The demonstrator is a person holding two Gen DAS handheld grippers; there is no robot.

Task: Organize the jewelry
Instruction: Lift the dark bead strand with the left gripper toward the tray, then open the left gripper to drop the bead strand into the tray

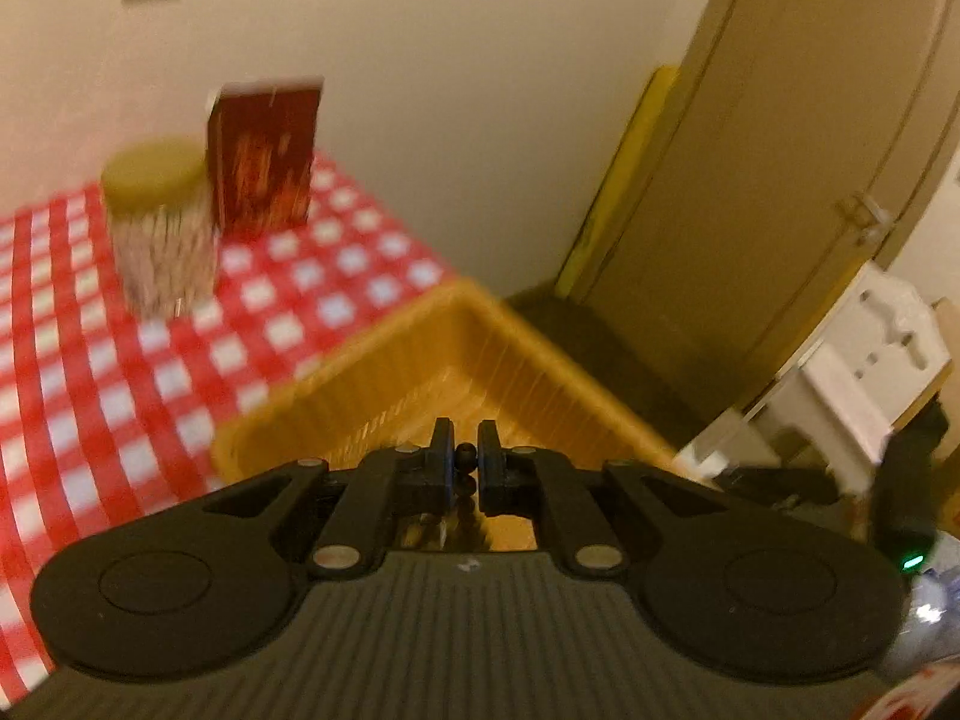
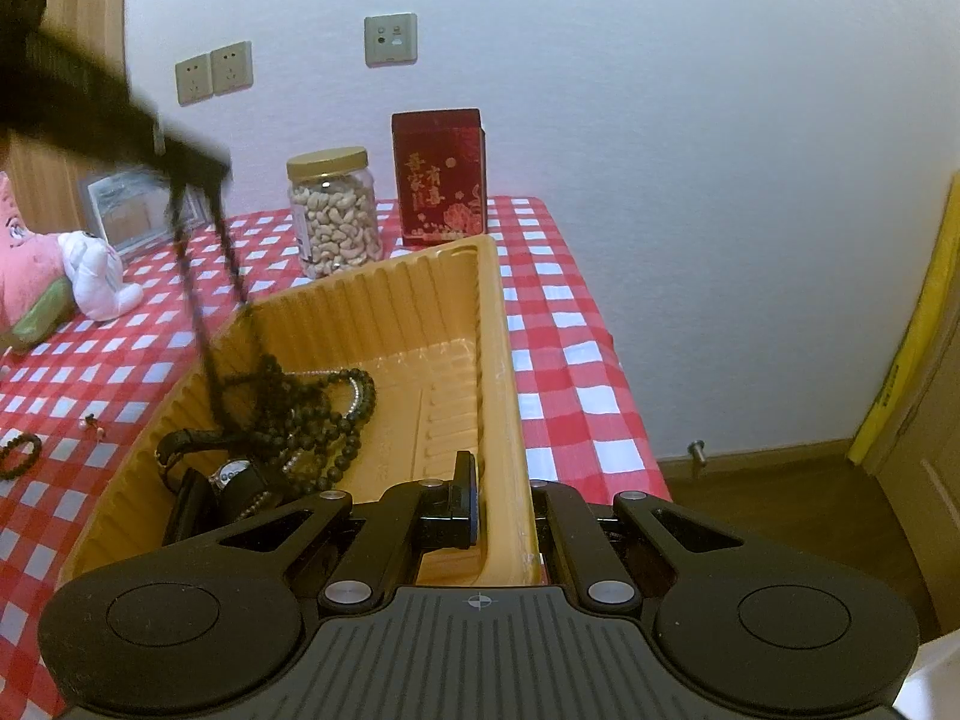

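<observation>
Flanking tray: cashew jar, red box.

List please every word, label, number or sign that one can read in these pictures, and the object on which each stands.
Red box: gold Chinese characters, too small to read with certainty.
Nut jar: a label strip on its side, too small to read.
Yellow board at the right edge: dark print, blurred.
Left wrist view: everything is blurred, so no text is readable.
</observation>
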